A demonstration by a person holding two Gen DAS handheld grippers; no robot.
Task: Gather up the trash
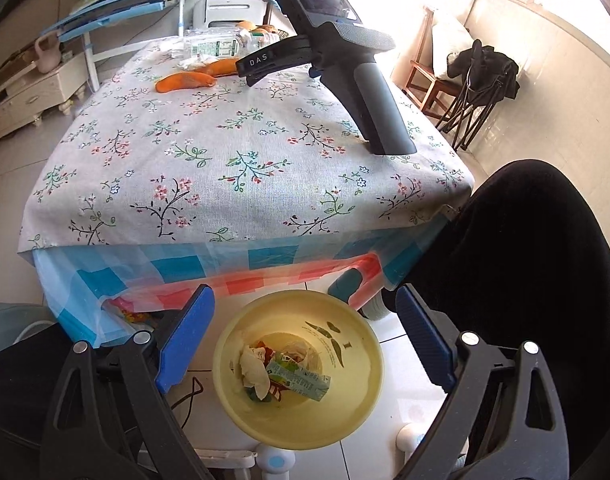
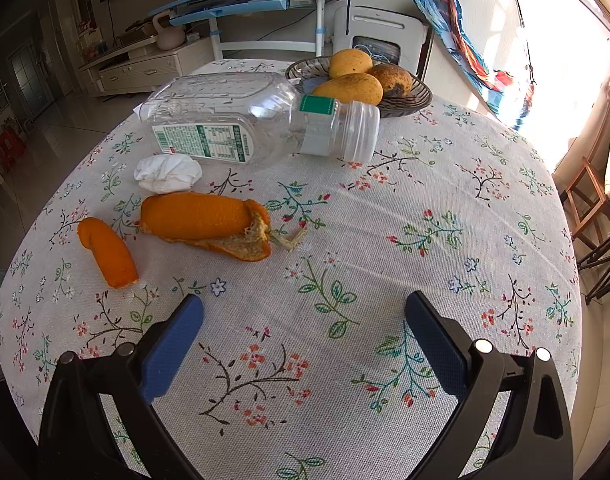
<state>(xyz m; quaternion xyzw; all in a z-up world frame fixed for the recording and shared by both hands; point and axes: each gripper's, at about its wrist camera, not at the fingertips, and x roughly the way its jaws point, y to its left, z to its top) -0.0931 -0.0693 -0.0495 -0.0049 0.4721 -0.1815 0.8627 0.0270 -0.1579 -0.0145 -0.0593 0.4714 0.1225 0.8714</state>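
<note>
My left gripper [image 1: 303, 300] hangs open over a yellow bin [image 1: 357, 400] on the floor in front of the table. In the bin lie a green carton [image 1: 301, 380] and a crumpled tissue [image 1: 253, 368]. My right gripper [image 2: 304, 300] is open above the flowered tablecloth [image 2: 385, 240], nothing between its fingers. Ahead of it lie a large orange peel [image 2: 203, 218], a smaller peel [image 2: 109, 252], a white tissue ball [image 2: 168, 174] and an empty clear bottle [image 2: 241, 120] on its side. In the left wrist view, the right gripper's handle [image 1: 377, 112] stands on the table.
A glass bowl [image 2: 409, 100] of mangoes sits behind the bottle. A person's dark-clothed leg [image 1: 525, 260] is right of the bin. A plastic sheet [image 1: 225, 264] hangs from the table edge. A folding chair [image 1: 477, 92] and a desk [image 2: 257, 0] stand beyond.
</note>
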